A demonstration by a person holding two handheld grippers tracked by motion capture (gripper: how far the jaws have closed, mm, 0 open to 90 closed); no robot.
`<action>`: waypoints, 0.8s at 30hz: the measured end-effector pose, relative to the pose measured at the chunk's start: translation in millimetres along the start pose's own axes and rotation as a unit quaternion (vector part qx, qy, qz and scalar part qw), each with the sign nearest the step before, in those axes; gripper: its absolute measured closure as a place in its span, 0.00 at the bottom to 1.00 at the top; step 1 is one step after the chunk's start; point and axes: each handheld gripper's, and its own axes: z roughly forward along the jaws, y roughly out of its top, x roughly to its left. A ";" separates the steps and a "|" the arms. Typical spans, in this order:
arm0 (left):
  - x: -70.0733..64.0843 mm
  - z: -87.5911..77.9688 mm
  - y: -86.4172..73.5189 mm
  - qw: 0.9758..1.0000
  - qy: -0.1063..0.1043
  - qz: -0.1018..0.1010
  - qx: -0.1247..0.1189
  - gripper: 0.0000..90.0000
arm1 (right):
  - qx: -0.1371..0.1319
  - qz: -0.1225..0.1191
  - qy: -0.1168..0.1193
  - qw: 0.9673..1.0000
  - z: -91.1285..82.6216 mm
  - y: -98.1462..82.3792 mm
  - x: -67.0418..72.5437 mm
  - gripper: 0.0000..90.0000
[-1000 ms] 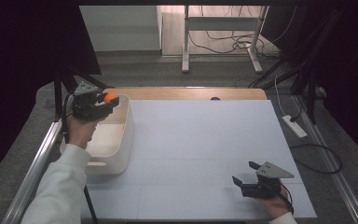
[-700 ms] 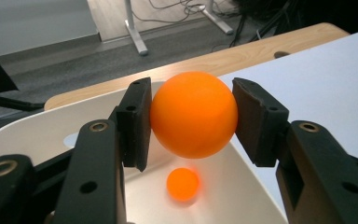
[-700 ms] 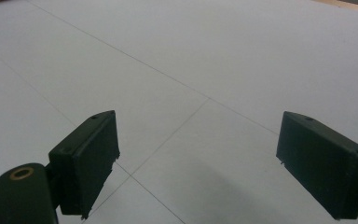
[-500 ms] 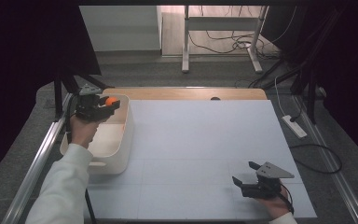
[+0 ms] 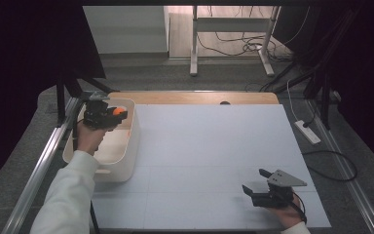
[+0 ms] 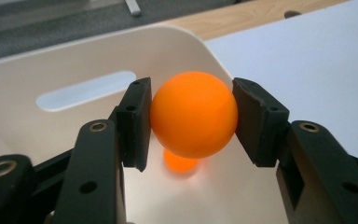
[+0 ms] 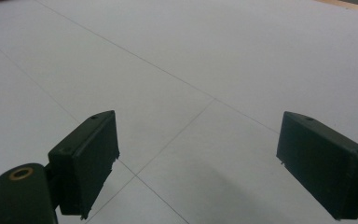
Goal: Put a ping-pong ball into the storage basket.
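Nearest, by the worktop's (image 5: 214, 161) front right corner, the right hand-held gripper (image 5: 262, 186) lies low and level over the white sheet, the hand behind it coming in from the near edge — its jaws stand wide apart with nothing between them, only faint ruled lines on the matte surface below. Farther back, along the left edge, a white-sleeved forearm reaches up to the left hand-held gripper (image 6: 191, 116), which is held over the far end of a bin (image 5: 132, 141). Its flat black pads are clamped on an orange ball (image 6: 194, 113) — smooth, round and plastic-looking — held just above the bin's floor. The bin is cream, glossy and round-cornered, with a slot handle in its far wall.
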 end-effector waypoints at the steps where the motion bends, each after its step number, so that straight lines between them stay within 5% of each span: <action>1: 0.6 2.4 -1.8 1.000 -0.002 -0.004 0.010 0.55 | 0.000 0.000 0.000 1.000 -0.1 0.0 -0.2 0.14; 9: 0.7 10.9 -5.3 0.999 -0.015 -0.001 0.047 0.55 | 0.002 -0.001 0.000 1.000 0.1 0.2 0.0 0.14; 24: -1.5 3.9 -4.4 1.000 -0.013 0.003 0.017 0.55 | 0.000 0.000 0.000 1.000 0.2 0.1 -0.2 0.14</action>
